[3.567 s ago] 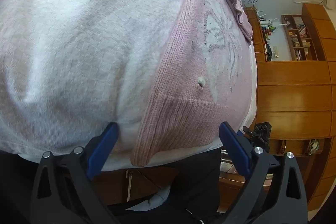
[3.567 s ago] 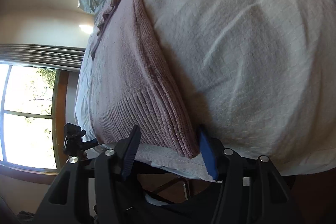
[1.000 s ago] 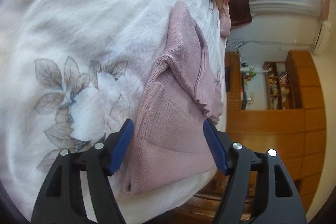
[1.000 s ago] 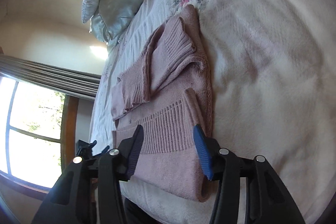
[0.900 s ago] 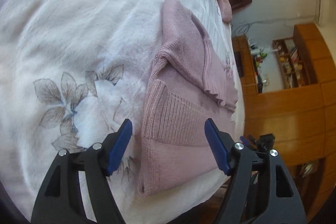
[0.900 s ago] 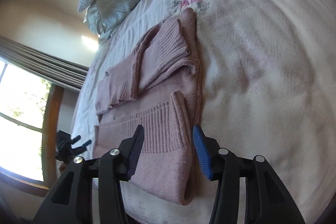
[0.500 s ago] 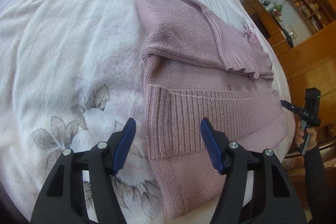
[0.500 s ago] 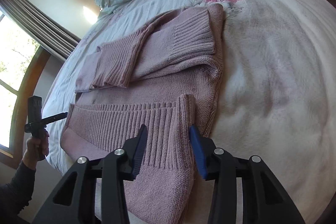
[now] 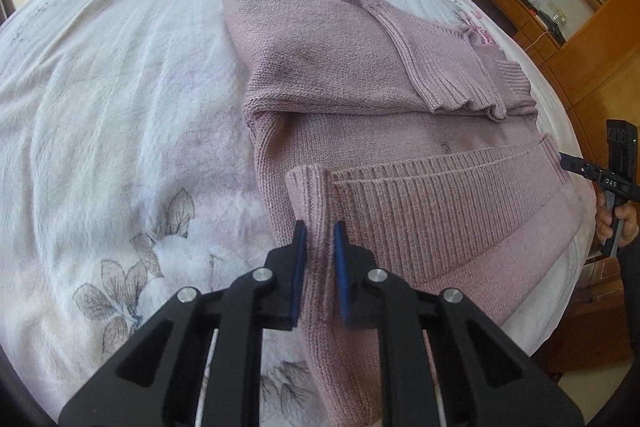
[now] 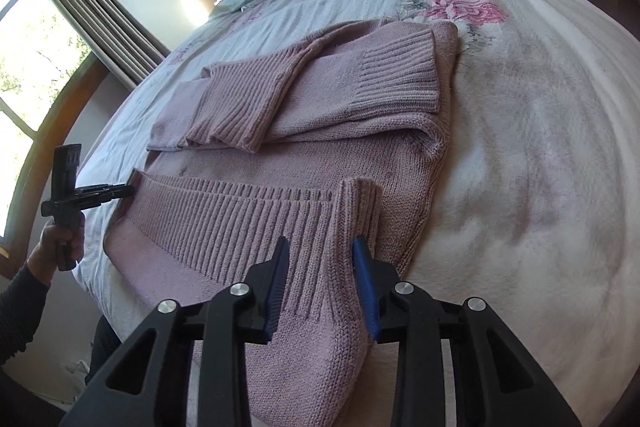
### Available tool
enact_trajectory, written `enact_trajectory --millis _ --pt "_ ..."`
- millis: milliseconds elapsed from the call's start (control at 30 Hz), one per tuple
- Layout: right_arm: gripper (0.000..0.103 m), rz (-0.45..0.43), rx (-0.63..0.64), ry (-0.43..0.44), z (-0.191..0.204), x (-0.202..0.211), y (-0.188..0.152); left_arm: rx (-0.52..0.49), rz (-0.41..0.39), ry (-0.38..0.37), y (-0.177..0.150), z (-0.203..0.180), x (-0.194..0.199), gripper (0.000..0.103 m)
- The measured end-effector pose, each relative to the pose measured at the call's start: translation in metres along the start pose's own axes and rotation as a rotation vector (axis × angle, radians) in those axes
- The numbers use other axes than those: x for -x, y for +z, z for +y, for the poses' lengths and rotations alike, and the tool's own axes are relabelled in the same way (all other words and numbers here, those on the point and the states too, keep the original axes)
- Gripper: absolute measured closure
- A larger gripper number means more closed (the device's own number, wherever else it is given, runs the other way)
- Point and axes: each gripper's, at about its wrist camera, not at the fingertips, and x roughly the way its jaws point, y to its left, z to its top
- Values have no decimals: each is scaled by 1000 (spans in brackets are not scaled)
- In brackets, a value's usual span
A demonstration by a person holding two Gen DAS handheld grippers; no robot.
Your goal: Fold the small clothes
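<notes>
Sweater: my pink knit sweater lies flat on the bed, near its foot edge, sleeves already crossed over the chest.
Hem: the ribbed hem is turned up toward the sleeves, so I judge the bottom-to-top fold is in hand.
Left gripper: narrowed to a slim gap and pinching 1 corner of the hem, which stands up between the blue pads.
Right gripper: its jaws are wider apart, with the other hem corner rising between them; I cannot tell whether the pads press the knit.
Why both corners: holding the 2 ends should keep the hem straight as it carries over.
Risk: the loose knit may sag in the middle.
</notes>
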Motion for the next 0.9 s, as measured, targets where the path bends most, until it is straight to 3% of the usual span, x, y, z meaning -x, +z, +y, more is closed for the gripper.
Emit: enact_trajectory --millis 67,100,167,200,233,267,333,467,700,900 --pt "70 7 5 -5 -1 -3 1 14 2 -6 1 1 -3 86" --pt "70 9 5 -8 -2 -5 2 23 -1 -17 1 3 -4 77" --pt "70 12 2 -10 -3 -7 4 35 0 -33 0 3 -5 75" --pt "71 13 4 -12 -2 -7 5 36 -1 -41 0 2 -5 82" --pt "74 14 8 -18 -1 -7 5 39 -3 -47 -1 1 -5 96" --pt "77 15 13 -20 0 -7 5 46 -10 -55 -1 1 -3 96" --pt "92 16 27 -34 1 -7 5 63 -22 -68 -3 2 0 97" --pt "96 -2 31 -74 2 -1 3 104 -69 -92 -6 8 11 97" --pt "97 -149 -17 -42 4 53 3 151 -241 -201 -7 9 73 97" --pt "98 -268 -12 -54 16 97 18 132 -347 -251 14 3 117 97"
